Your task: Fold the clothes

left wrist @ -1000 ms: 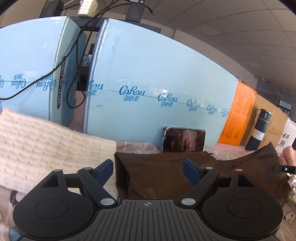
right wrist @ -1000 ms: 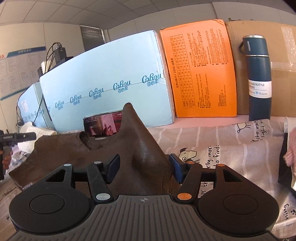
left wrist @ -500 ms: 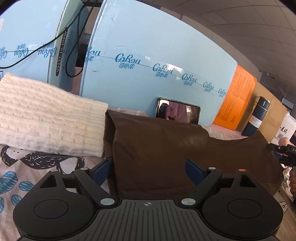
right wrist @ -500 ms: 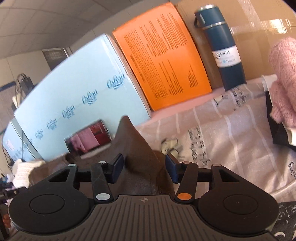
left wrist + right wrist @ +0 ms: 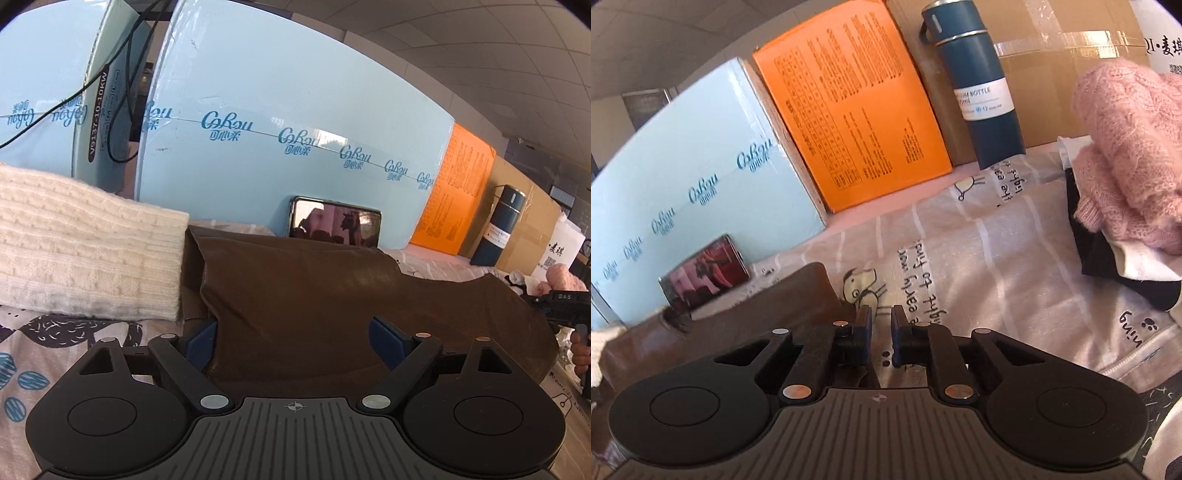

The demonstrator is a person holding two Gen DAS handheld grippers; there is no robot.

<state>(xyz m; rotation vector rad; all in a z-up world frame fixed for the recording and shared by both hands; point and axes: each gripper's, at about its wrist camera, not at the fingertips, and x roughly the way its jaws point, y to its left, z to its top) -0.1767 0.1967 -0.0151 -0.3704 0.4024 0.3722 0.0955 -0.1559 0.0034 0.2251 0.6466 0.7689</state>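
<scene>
My right hand-held gripper [image 5: 881, 338] has drawn its fingers in to a narrow slit since half a second ago, when they stood apart around a raised peak of the brown garment [image 5: 746, 328]; that peak is gone now and the cloth lies low to the gripper's left, its edge reaching under the left finger; whether any fabric is pinched in the slit I cannot tell, since printed bedsheet [image 5: 979, 258] shows through the gap; my left hand-held gripper [image 5: 291, 338] is spread wide as before, its blue pads straddling the near edge of the brown garment [image 5: 332, 295], which lies flatter and broader than it did a second ago, on the sheet against the cream knit sweater [image 5: 85, 247] at its left; the garment's near hem is hidden behind the gripper body in both views; the phone [image 5: 334, 221] leans on the pale blue carton [image 5: 295, 110], its screen only a blur of reflections; the pink knit [image 5: 1126, 147] is cut off at the right edge; the blue bottle [image 5: 979, 81] stands by the orange box [image 5: 849, 103].
</scene>
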